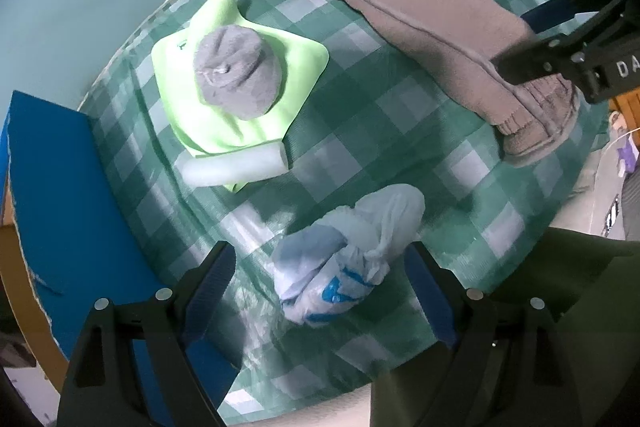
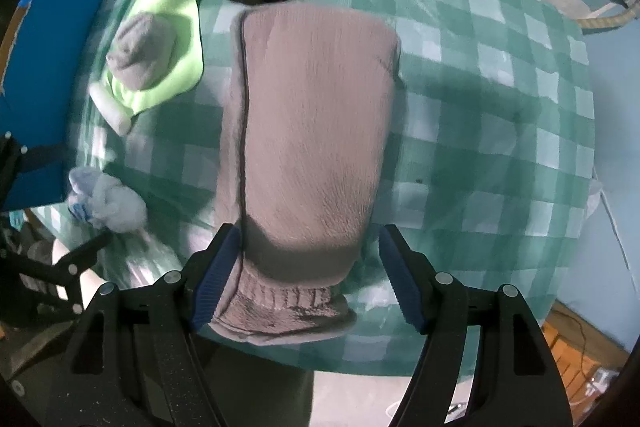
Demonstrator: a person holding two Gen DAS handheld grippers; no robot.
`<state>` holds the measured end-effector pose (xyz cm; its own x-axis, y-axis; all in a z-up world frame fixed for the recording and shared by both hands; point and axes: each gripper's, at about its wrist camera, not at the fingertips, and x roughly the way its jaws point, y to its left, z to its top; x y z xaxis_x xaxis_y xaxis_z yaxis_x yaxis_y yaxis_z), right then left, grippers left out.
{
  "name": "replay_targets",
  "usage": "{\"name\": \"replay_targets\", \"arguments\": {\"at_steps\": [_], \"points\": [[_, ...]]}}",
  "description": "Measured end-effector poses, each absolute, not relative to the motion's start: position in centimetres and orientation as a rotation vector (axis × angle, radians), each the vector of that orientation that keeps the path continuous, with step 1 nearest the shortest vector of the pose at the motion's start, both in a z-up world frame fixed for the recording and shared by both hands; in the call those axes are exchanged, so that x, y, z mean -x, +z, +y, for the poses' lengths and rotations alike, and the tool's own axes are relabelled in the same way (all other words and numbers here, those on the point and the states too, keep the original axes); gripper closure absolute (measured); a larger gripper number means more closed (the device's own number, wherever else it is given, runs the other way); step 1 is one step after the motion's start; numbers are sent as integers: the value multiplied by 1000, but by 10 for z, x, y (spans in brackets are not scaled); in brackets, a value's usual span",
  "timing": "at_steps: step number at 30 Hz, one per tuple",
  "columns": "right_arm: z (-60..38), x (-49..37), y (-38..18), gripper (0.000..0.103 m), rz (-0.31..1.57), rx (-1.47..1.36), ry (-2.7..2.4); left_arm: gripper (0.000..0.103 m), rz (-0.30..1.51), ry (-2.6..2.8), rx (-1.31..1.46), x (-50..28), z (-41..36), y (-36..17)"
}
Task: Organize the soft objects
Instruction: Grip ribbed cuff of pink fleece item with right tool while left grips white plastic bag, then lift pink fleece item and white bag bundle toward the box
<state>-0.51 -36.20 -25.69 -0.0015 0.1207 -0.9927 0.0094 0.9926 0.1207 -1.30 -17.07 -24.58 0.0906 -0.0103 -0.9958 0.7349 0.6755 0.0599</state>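
Left gripper [image 1: 320, 291] jaws released over plastic bag [image 1: 348, 251] — right gripper [image 2: 308, 279] released astride folded garment [image 2: 312, 123]

Looks like a home room: round table under a green checked tablecloth [image 2: 480, 75], pale blue walls, wooden floor at the edges, folded clothes [image 2: 312, 131] and rolled socks [image 1: 238, 71] laid out.

two handheld grippers, each with matte black angular fingers, ribbed blue pads and round silver screw heads: the left gripper [image 1: 320, 291], and the right gripper [image 2: 308, 275], its side lettered "da" in white above the checked tablecloth [image 1: 360, 131].
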Motion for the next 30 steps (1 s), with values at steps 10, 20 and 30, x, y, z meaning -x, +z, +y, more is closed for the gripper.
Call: {"name": "replay_targets", "arguments": {"at_steps": [10,20,30], "points": [[-363,-1,-288,28,1619,-177,115,16,1402,-578,-690,6,-188,-266],[-335,4,-294,37,1607,-146,113,49,1479,-524,-581,-8,-182,-280],[-321,8,-278,76,1544,-145,122,60,1519,-488,-458,-16,-162,-281]]}}
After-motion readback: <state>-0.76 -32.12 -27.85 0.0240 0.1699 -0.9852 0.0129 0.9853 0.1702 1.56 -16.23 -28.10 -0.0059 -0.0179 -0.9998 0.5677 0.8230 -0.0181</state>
